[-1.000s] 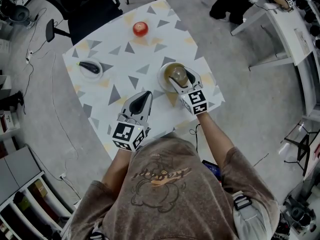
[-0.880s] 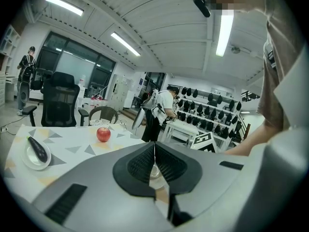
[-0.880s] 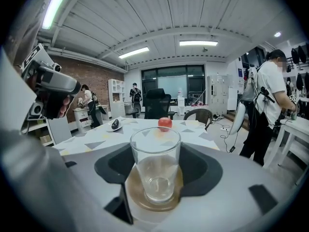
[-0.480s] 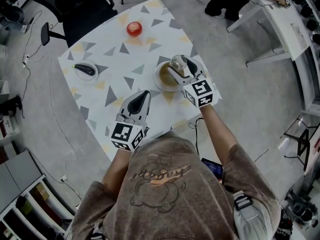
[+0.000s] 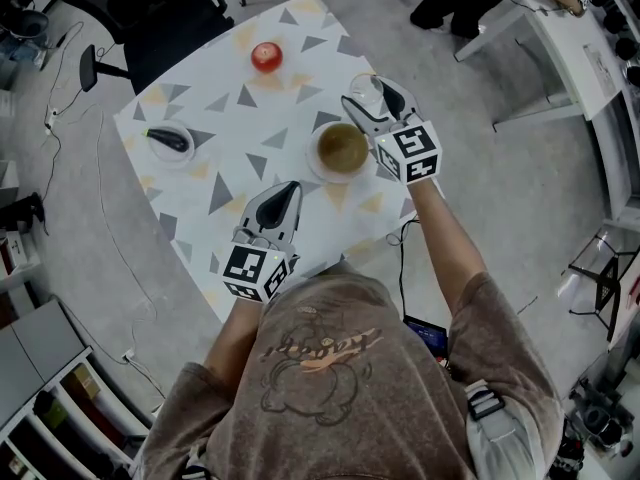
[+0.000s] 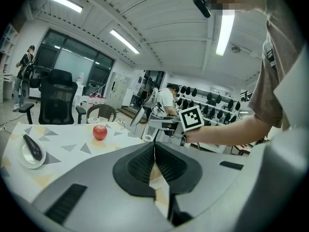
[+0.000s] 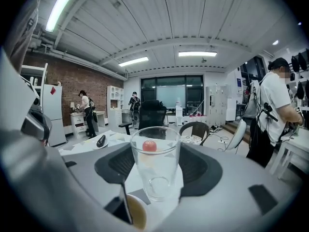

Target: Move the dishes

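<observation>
We find bare surface (image 5: 285,118) through the middle, between the small plate (image 5: 168,158) at the left edge and the bowl (image 5: 318,154) on the right. The apple (image 5: 265,56) blocks the far side. Our right tool (image 5: 372,98), gripping a glass (image 5: 362,90), hangs just beyond the bowl, and our closed left tool (image 5: 288,192) occupies the near edge.

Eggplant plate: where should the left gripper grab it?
Probably the bare near rim of the plate, coming in low from the side of the left gripper. The plate is shallow and lies flat, and the eggplant fills its middle. The jaws are shut; open them first.
</observation>
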Action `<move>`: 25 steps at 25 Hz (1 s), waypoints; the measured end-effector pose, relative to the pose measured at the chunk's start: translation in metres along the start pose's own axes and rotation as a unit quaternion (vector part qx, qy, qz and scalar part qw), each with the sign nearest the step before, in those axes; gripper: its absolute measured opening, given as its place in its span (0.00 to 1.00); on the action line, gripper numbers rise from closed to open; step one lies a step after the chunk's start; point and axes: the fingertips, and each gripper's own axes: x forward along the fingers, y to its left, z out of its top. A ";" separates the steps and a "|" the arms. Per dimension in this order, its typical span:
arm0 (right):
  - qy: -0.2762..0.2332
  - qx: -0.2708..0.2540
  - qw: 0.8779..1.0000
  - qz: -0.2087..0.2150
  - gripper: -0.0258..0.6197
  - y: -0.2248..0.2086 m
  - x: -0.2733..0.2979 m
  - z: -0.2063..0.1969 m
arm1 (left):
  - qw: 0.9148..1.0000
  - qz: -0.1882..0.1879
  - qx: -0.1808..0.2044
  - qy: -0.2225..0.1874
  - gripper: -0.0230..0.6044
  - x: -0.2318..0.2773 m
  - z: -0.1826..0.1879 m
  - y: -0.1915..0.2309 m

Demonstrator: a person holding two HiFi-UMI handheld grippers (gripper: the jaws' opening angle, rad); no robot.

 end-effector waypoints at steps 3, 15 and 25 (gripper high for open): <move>-0.002 0.003 1.000 -0.002 0.48 -0.008 0.008 0.002 | 1.000 0.001 -0.001 0.002 0.07 0.002 0.000 0.000; 0.018 -0.006 1.000 -0.001 0.48 -0.027 0.047 -0.027 | 1.000 0.013 -0.008 0.009 0.07 0.008 -0.004 0.011; 0.039 0.002 0.999 0.005 0.48 -0.023 0.068 -0.069 | 1.000 0.020 -0.013 0.018 0.07 0.014 -0.009 0.021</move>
